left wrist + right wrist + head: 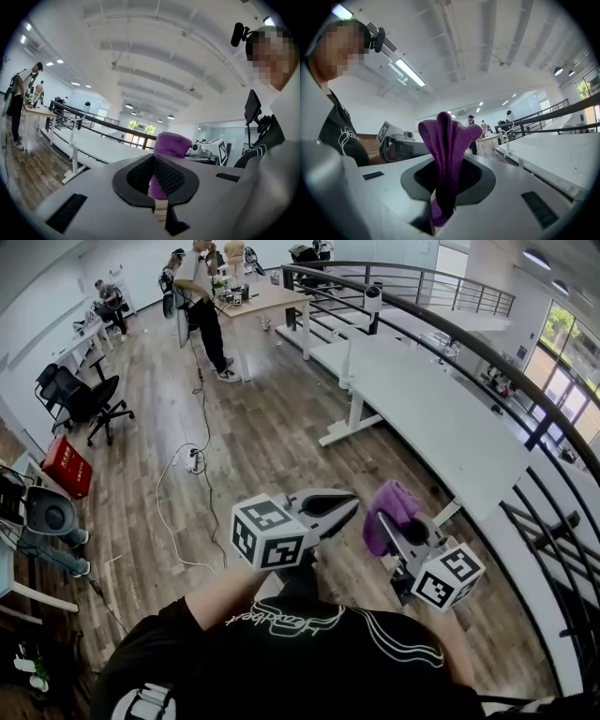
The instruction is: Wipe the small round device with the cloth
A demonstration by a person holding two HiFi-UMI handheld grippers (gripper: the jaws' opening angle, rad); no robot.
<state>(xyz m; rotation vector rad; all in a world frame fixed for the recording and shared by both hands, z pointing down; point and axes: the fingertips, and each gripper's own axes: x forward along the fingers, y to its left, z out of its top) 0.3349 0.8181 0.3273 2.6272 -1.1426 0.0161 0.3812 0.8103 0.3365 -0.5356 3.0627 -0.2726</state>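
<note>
Right gripper [389, 538] is clamped on the purple cloth [447, 140], which looks soft, light and limp, best pinched at its bunched fold with a pad left free for wiping; left gripper [351, 503] is closed and empty; device appears in no view.

Ahead of the left gripper [352, 504] stretches a wood-plank floor [262, 418], with a white cable [173, 493] snaking across it. Ahead of the right gripper [386, 526] runs a long white table [441, 418], and beyond that table a black railing [469, 341] curves away. Far off to that gripper's right, windows [562, 362] show daylight and greenery. Well left of the left gripper sit a black office chair [89, 399] and a red box [66, 465]. Far ahead, a person [202, 296] stands at a wooden-topped desk [272, 298]. Overhead, the white ceiling [487, 47] carries a bright strip light [410, 72].
</note>
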